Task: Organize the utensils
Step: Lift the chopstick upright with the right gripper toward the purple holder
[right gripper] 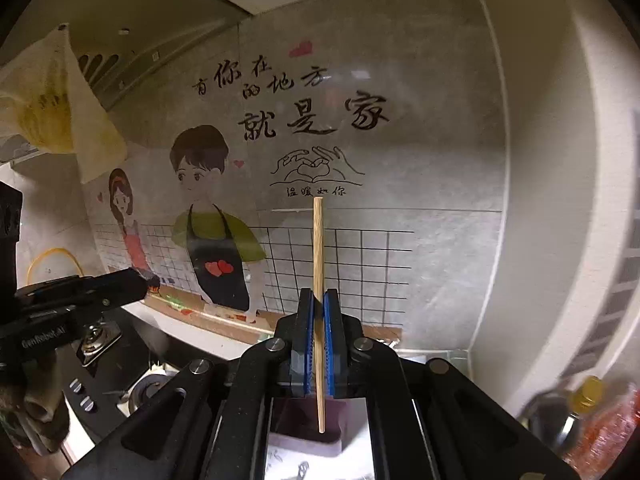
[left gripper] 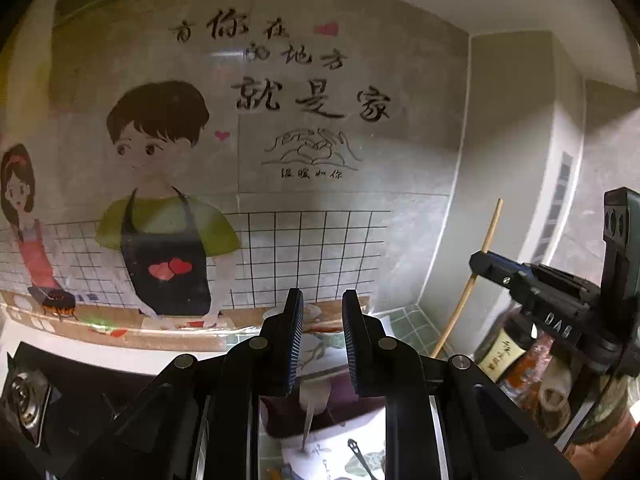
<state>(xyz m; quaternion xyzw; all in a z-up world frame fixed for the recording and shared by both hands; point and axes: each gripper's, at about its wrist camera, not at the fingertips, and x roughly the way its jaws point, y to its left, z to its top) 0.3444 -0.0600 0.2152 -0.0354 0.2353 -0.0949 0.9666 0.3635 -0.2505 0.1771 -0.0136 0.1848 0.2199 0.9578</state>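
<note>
My right gripper (right gripper: 319, 294) is shut on a light wooden chopstick (right gripper: 318, 240) that stands upright between its blue pads. From the left wrist, that gripper (left gripper: 478, 260) and the chopstick (left gripper: 490, 232) show at the right. My left gripper (left gripper: 322, 296) has its jaws a little apart, with nothing between the tips. Low between the pads sits a white utensil (left gripper: 314, 396), its thin end hanging down. Below both grippers stands a dark purple box (left gripper: 360, 404) (right gripper: 300, 416). The left gripper (right gripper: 146, 278) reaches in from the left of the right wrist view.
A tiled wall with a cartoon mural (left gripper: 168, 200) is close ahead. A black stove (left gripper: 60, 380) lies at the left. Jars and a labelled bottle (left gripper: 500, 354) crowd the right corner. A small dark spoon (left gripper: 358, 454) lies on printed paper. A cloth (right gripper: 60, 112) hangs upper left.
</note>
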